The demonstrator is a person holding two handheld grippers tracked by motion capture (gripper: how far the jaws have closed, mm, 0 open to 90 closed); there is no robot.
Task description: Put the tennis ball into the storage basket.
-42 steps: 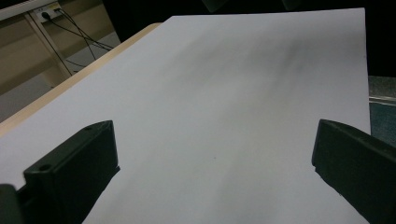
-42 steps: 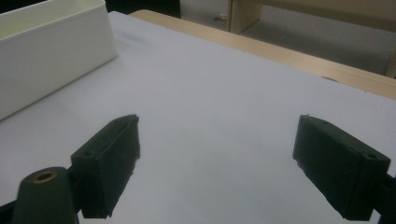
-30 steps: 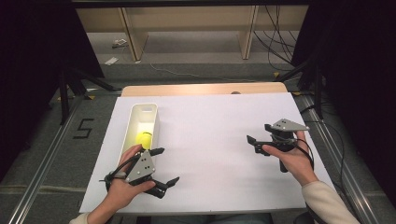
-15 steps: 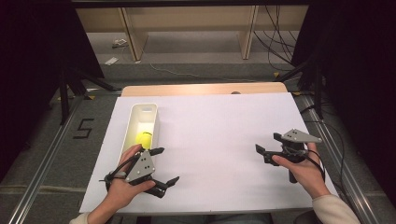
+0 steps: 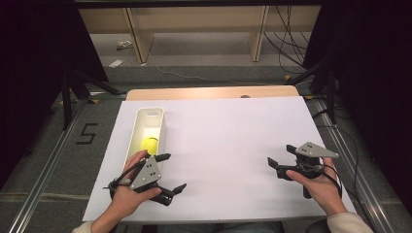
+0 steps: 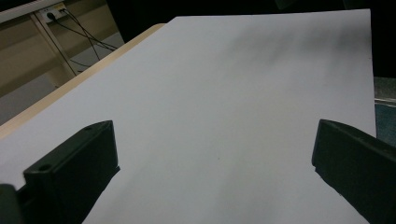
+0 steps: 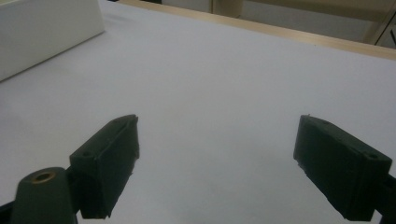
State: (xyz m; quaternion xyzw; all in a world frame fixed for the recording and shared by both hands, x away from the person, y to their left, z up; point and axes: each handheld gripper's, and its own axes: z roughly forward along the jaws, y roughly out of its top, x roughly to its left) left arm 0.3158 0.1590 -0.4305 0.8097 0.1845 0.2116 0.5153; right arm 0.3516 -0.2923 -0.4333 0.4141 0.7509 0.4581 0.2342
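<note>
On the white sheet (image 5: 228,145) covering the table, two hand-held grippers are resting low near the person's edge. The left gripper (image 5: 170,174) is sitting at the near-left part of the sheet, held in the left hand (image 5: 127,194), its jaws spread wide with nothing between them; in the left gripper view (image 6: 215,154) they are framing bare white surface. One jaw tip is lying just beside the near end of the white bin (image 5: 141,127), apart from it as far as I can tell.

The bin is a narrow, long white tray standing lengthwise on the left side of the sheet. A yellow ball (image 5: 149,144) is lying inside it, toward the near end, close to the left gripper's upper jaw but behind the bin wall.

The right gripper (image 5: 282,160) is sitting at the near-right part of the sheet, well apart from the bin, gripped by the right hand (image 5: 318,187). Its jaws are pointing left across the sheet and standing open, holding nothing; the right gripper view (image 7: 215,163) is showing empty sheet between them, with the bin's white wall (image 7: 46,28) at upper left, far off.

A bare strip of wooden tabletop (image 5: 209,92) is showing beyond the far edge of the sheet. Wooden shelving (image 5: 194,24) is standing farther back on the floor.
</note>
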